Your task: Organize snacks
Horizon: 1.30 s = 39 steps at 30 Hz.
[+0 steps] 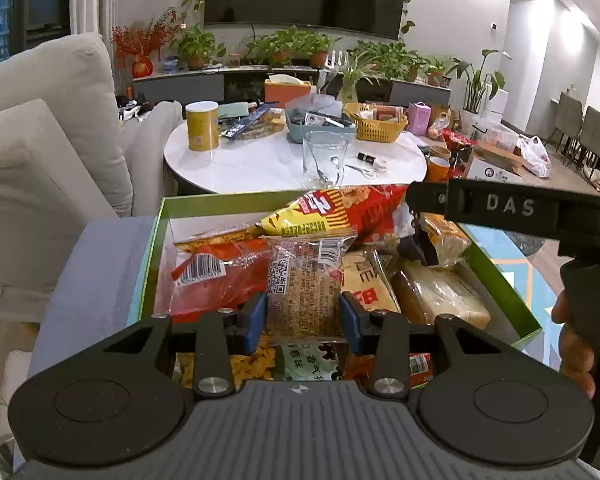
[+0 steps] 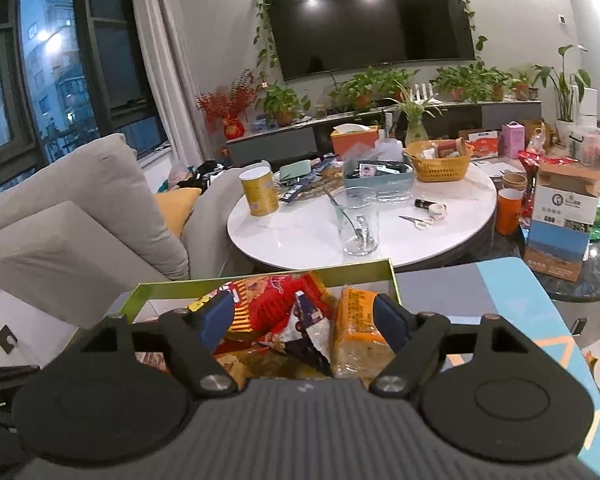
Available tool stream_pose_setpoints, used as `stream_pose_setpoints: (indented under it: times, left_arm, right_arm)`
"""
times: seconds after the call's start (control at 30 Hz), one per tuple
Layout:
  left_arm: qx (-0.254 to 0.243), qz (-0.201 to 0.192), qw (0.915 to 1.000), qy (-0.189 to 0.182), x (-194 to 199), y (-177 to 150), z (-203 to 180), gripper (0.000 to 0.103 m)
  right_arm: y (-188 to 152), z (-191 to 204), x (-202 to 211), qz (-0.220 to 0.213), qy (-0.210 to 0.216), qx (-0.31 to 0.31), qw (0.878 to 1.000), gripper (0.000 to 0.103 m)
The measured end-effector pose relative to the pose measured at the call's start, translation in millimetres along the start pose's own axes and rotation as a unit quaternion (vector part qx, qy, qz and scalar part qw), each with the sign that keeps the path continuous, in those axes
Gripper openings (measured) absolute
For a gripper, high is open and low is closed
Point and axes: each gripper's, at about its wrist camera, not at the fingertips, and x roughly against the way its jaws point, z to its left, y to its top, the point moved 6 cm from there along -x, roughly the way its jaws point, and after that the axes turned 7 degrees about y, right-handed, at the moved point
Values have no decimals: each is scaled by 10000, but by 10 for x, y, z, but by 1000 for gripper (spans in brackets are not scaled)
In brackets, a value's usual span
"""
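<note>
Warm indoor light; ceiling lamps glare on dark TV point(image 2: 370, 16); dusk windows; fisheye-bent edges; sharp.

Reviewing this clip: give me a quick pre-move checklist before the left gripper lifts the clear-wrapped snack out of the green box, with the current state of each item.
1. Left gripper shut on the clear-wrapped snack: ok, blue pads press both of its sides.
2. Grip placement: ok, pads sit on the packet's lower half, roughly centred.
3. Snack free of neighbours: cannot tell; its top edge lies against the yellow-red bag.
4. Right gripper out of the way: not ok, its arm reaches over the green box.
5. Right gripper empty: ok, jaws open, nothing pinched.
6. Drop-off spot: cannot tell, none evident.
</note>
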Motion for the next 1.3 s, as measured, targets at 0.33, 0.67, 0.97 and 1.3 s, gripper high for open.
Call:
stream_pose_setpoints:
  times: [0.33, 0.67, 0.97, 1.3]
  left_arm:
    - [-153, -190, 9997, 11, 88, -21, -68, 57]
    - [7, -414, 9990, 138, 338, -1, -71, 61]
    - [290, -475, 9981, 258, 914, -259, 80, 68]
    - [402, -629, 9956, 561, 1551, -534, 155, 73]
  right_arm:
    - [-36, 6, -42, 80, 28, 0, 10000, 67]
    - [-93, 93, 96, 77, -24, 22, 10000, 67]
    - [-188, 329, 775, -162, 32, -6, 9999, 67]
    - [-483, 634, 1429, -346, 144, 168, 9992, 67]
